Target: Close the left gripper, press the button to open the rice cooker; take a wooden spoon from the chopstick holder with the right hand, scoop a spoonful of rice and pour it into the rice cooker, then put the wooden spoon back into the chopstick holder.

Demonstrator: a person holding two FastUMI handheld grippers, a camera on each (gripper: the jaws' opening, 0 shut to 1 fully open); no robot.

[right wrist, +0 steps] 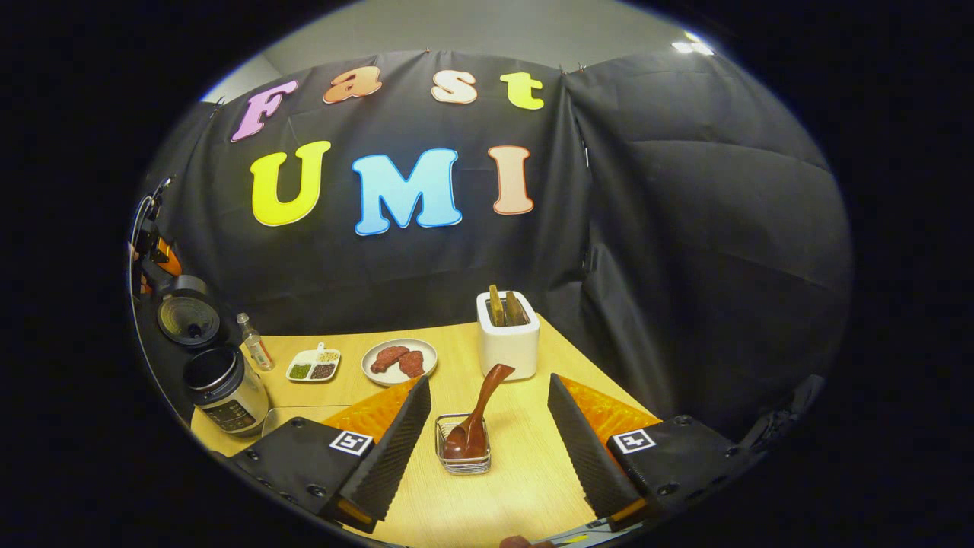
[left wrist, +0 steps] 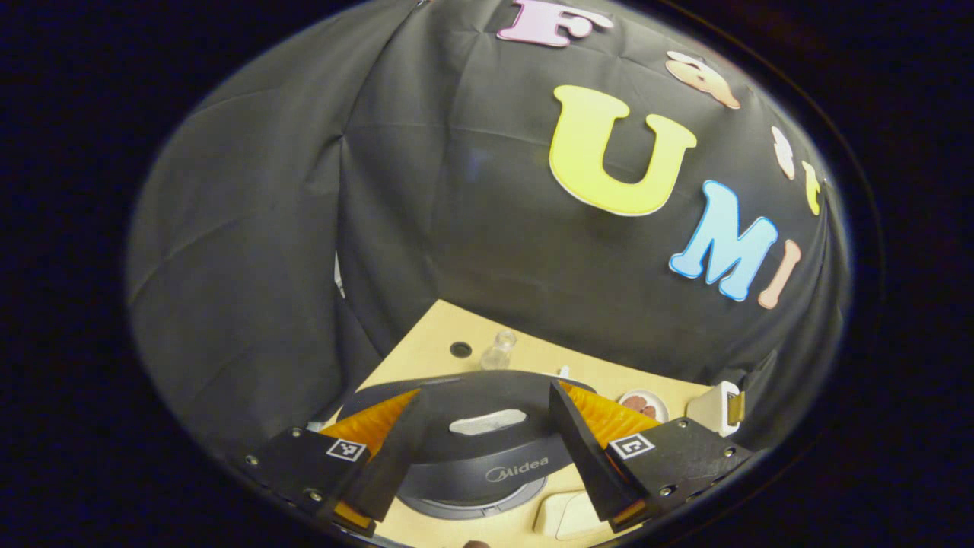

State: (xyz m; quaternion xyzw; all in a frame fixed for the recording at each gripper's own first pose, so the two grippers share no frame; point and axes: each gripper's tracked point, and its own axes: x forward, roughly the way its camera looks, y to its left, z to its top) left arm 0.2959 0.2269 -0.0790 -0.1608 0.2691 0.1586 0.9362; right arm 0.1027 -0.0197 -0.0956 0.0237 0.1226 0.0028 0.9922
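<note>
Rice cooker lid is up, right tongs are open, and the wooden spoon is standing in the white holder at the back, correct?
Not quite: the right gripper view shows the wooden spoon leaning in the small wire basket, in front of the white holder. Rice cooker lid up and right tongs open are correct.

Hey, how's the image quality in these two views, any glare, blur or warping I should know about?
Left gripper view: sharp, dim, warm light; a pale glare patch on the rice cooker lid; table edge bowed by fisheye. Right gripper view: sharp, evenly lit; wooden spoon crisp; cloth wall curved.

Glossy wooden spoon (right wrist: pixel 479 411), wire-metal holder (right wrist: pixel 463 447), matt woodgrain table (right wrist: pixel 525 472), shiny steel cooker (right wrist: pixel 226 388)
</note>
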